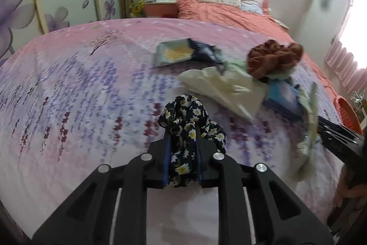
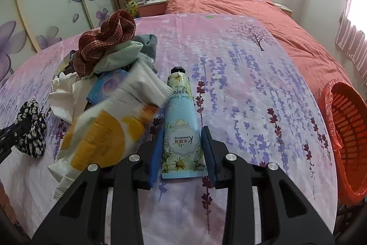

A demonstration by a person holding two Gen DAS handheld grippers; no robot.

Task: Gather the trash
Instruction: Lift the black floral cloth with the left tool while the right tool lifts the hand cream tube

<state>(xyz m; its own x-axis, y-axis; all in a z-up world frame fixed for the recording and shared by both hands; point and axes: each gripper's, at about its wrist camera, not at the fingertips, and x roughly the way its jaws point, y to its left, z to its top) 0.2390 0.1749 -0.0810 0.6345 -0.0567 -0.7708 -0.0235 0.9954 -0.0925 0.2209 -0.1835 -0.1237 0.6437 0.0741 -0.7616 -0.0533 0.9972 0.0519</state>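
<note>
Your right gripper (image 2: 182, 148) clamps the hand cream tube (image 2: 181, 128); carry it level toward the bed's right edge, over the orange basket (image 2: 344, 130). Your left gripper (image 1: 182, 141) is clamped on the floral scrunchie (image 1: 190, 128); hold it clear.

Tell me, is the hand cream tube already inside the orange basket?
No, the hand cream tube lies on the bedsheet between the right tool fingers, apart from the orange basket.

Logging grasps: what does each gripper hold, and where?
Left gripper is shut on the floral scrunchie, pinching one side of its loop. Right gripper clamps the hand cream tube near its crimped end.
</note>
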